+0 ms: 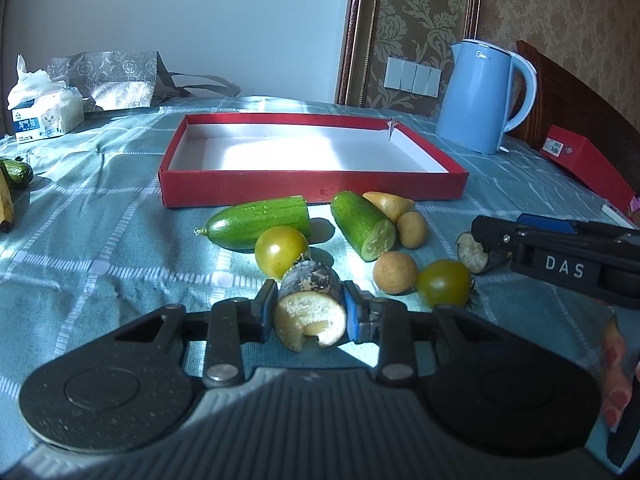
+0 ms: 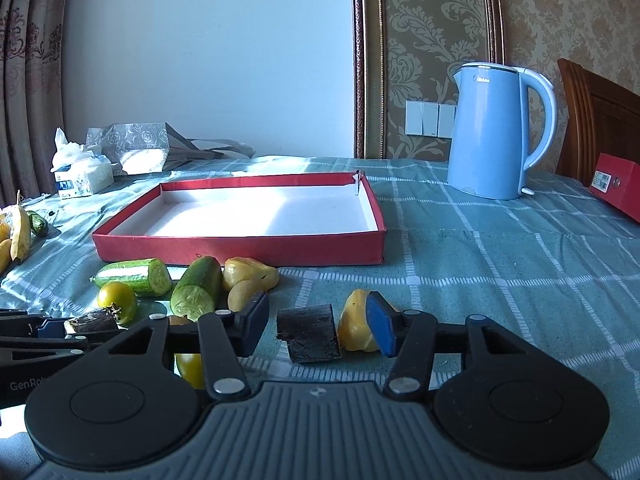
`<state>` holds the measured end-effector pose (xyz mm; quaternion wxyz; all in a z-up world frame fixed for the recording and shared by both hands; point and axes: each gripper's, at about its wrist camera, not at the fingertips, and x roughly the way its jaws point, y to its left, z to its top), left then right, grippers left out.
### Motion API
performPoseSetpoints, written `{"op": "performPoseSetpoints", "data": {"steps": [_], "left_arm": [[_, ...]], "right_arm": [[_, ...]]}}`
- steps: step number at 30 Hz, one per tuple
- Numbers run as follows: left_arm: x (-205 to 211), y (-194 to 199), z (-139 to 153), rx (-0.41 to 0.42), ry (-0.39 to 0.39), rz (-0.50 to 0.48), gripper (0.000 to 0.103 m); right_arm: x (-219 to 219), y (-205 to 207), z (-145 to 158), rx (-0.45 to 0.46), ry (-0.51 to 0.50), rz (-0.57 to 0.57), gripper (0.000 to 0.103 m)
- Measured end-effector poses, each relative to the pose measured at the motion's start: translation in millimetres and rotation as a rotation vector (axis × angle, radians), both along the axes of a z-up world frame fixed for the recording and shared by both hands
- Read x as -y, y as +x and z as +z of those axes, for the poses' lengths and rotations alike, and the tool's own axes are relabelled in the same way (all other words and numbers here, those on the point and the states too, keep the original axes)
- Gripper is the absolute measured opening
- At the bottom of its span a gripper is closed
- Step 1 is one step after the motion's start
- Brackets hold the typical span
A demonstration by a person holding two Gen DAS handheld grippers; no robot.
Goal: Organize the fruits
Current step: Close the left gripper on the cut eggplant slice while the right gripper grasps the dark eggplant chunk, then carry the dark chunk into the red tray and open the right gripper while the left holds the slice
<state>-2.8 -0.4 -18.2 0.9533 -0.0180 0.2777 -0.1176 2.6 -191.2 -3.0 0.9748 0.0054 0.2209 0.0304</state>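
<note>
My left gripper (image 1: 310, 308) is shut on a short sugarcane piece (image 1: 310, 280) with dark skin and pale flesh, low over the cloth. Behind it lie two cucumber halves (image 1: 260, 226) (image 1: 364, 226), two green-yellow tomatoes (image 1: 280, 250) (image 1: 444, 282), two round brown fruits (image 1: 395, 272) and a yellow piece (image 1: 390, 204). The red box (image 1: 312, 190) stands beyond them, with nothing inside. My right gripper (image 2: 316, 326) is open around a second dark sugarcane piece (image 2: 308, 334) and a yellow fruit piece (image 2: 356, 326); a gap shows beside the left finger.
A blue kettle (image 1: 480, 96) stands at the back right beside a small red carton (image 1: 584, 160). A tissue pack (image 1: 44, 116) and a silver bag (image 1: 116, 76) sit at the back left. Bananas (image 2: 20, 236) lie at the left edge. A person's hand (image 1: 616, 368) holds the right gripper.
</note>
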Motion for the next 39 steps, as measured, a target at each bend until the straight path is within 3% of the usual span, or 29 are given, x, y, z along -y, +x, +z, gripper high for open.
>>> {"op": "performPoseSetpoints", "data": {"steps": [12,16,19,25,30,39], "left_arm": [[7.5,1.2,-2.6,-0.005,0.036,-0.038,0.031],[6.4,1.2,-2.6,-0.004,0.031,-0.032,0.031],[5.0,0.9,-2.6,-0.003,0.022,-0.033,0.031],[-0.5,-7.1,0.5,0.042,-0.01,-0.016,0.031],[-3.9,-15.7,4.1,0.097,-0.032,-0.006,0.031],[-10.5,-21.9,7.5,0.141,-0.071,0.017,0.031]], "right_arm": [[-22.3,15.4,-7.3,-0.078,-0.103,0.02,0.046],[-16.3,15.6,-7.3,-0.066,-0.089,0.003,0.033],[-13.4,12.0,-6.9,-0.061,-0.076,0.009,0.032],[7.0,4.2,-2.5,-0.009,0.054,-0.012,0.032],[2.9,-3.4,1.2,0.046,0.034,-0.002,0.032],[4.6,10.8,12.5,0.041,0.065,-0.006,0.032]]}}
